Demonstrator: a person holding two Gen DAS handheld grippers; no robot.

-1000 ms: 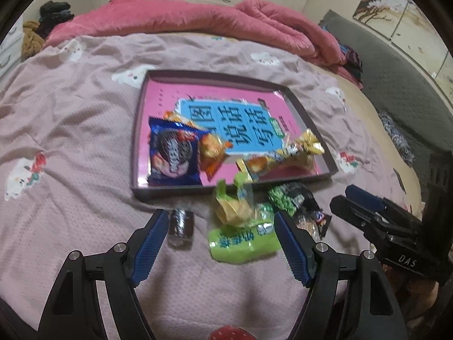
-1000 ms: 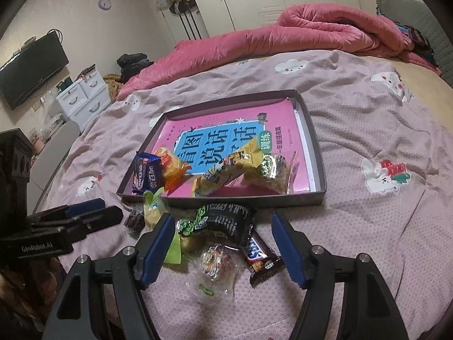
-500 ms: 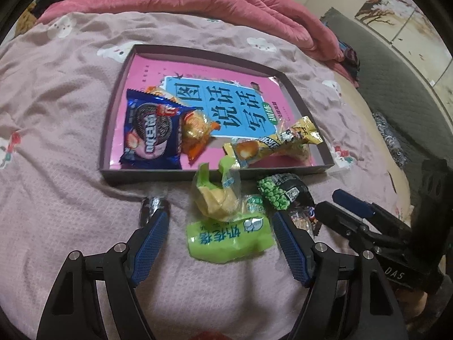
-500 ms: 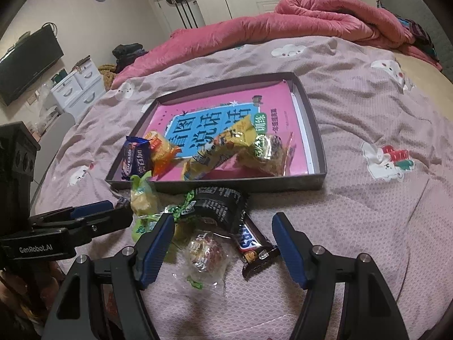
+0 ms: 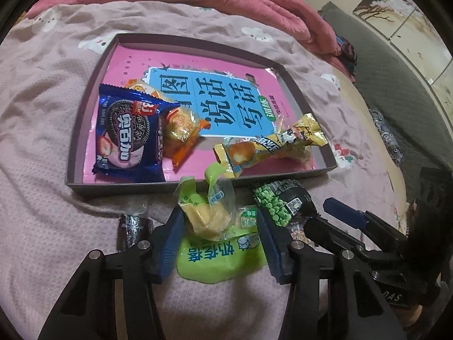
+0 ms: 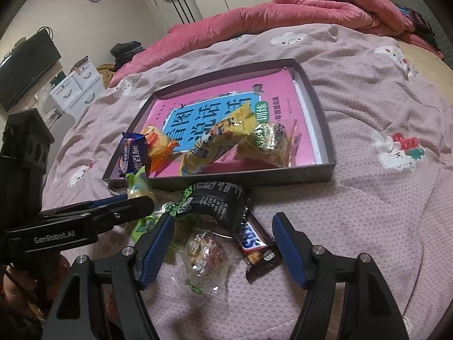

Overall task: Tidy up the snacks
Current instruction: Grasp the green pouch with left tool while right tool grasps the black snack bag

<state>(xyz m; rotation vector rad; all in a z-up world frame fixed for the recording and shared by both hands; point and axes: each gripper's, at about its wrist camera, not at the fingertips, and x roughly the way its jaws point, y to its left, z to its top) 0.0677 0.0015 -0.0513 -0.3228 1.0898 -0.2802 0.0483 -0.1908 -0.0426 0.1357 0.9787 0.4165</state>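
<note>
1. Left gripper (image 5: pixel 218 214): jaws just drawn narrower, set around a clear packet of yellow cake (image 5: pixel 206 218); left pad at the packet's edge, right pad just clear of it, so not yet clamped.
2. Under that packet, toward 6 o'clock: a flat lime-green bag (image 5: pixel 218 257) lying on the pink bedspread (image 5: pixel 36 198).
3. At 9 o'clock of the left pad: a small dark foil snack (image 5: pixel 133 226), outside the jaws.
4. At 2 o'clock of the gripper: a black-and-green pea packet (image 5: pixel 283 201), touching the cake packet's neighbour wrappers.
5. Right gripper (image 6: pixel 223 218): spread wide and gripping nothing, straddling a clear-wrapped round snack (image 6: pixel 203 252) and a chocolate bar (image 6: pixel 254 243); both pads apart from them.
6. At 12 o'clock of both grippers: a shallow dark tray (image 5: pixel 82 119) with a pink book (image 5: pixel 198 99) lying flat inside.
7. Already in the tray, along its near side: a blue cookie pack (image 5: pixel 127 138) at 9 o'clock, an orange packet (image 5: pixel 181 133) leaning on it, and a long yellow packet (image 5: pixel 271 144) at 3 o'clock.
8. Loose snacks all clustered just outside the tray's near wall, at its 6 o'clock.
</note>
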